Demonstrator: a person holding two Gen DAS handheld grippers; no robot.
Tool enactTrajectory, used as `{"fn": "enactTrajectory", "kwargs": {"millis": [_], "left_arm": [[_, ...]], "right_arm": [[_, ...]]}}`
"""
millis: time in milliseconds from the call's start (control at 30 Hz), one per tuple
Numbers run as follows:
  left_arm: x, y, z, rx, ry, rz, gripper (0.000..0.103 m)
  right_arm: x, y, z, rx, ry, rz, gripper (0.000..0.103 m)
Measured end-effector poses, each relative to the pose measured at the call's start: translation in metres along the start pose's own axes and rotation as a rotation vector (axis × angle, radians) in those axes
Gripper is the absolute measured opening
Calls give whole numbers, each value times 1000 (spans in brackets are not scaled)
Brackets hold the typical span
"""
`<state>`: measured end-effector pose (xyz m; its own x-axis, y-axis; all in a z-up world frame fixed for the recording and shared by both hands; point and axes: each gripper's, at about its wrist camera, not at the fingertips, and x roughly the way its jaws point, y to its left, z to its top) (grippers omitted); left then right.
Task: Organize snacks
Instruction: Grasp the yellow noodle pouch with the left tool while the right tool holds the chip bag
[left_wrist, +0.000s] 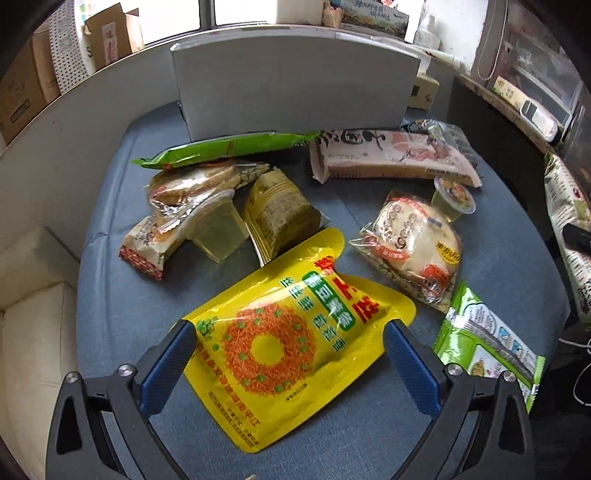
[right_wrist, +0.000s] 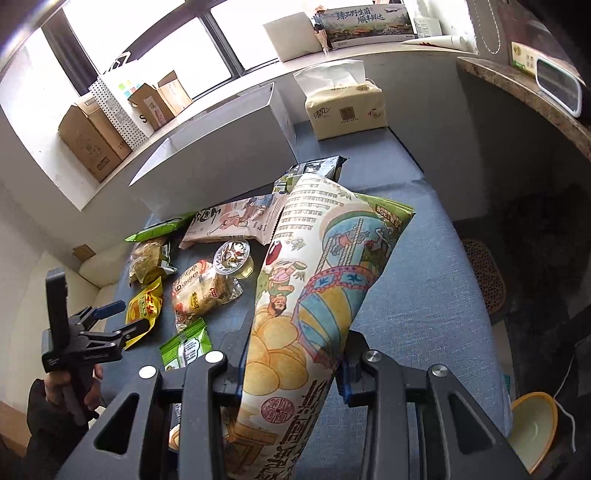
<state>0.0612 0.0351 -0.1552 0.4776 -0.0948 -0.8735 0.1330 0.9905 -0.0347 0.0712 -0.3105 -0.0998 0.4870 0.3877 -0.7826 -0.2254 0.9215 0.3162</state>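
The right claw (right_wrist: 295, 373) is clamped tight on a large chip bag (right_wrist: 317, 295) printed with cartoon figures; the bag is pinched at its lower part and its free end sticks up and away from the camera, over the blue worktop (right_wrist: 424, 295). The left claw (left_wrist: 290, 345) stands wide open, its blue pads (left_wrist: 170, 354) on either side of a yellow pouch (left_wrist: 291, 339) that lies flat on the worktop; whether the pads touch the pouch cannot be told.

The left wrist view shows the loose snacks up close: a clear jelly cup (left_wrist: 218, 232) among wrapped cakes (left_wrist: 184, 199), a long green packet (left_wrist: 225, 147) against a white box (left_wrist: 295, 92), a beige bar wrapper (left_wrist: 391, 158), a second small jelly cup (left_wrist: 454, 199), a round cracker pack (left_wrist: 413, 247) and a green sachet (left_wrist: 484, 339) at the right.

Only the right wrist view shows the person's hand (right_wrist: 70, 391) gripping the left claw's handle, a tissue pack (right_wrist: 345, 107) at the far end of the worktop, cardboard boxes (right_wrist: 92, 136) on the window sill, and a yellow-rimmed bowl (right_wrist: 535, 424) low at the right.
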Motion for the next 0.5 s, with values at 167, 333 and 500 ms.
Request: {"fn": "enactTrajectory", "kwargs": {"millis": [167,333,500], "left_arm": [[8,1,14,126,4,-37,103],[2,4,24,210,19,-75,103],[-4,-3,22,353,51,-138,103]], "right_arm": [[6,1,-3,-3,14,0,38],[10,4,-4,-16,30,-1,38],[12,12,-6,-41,39,2,38]]}}
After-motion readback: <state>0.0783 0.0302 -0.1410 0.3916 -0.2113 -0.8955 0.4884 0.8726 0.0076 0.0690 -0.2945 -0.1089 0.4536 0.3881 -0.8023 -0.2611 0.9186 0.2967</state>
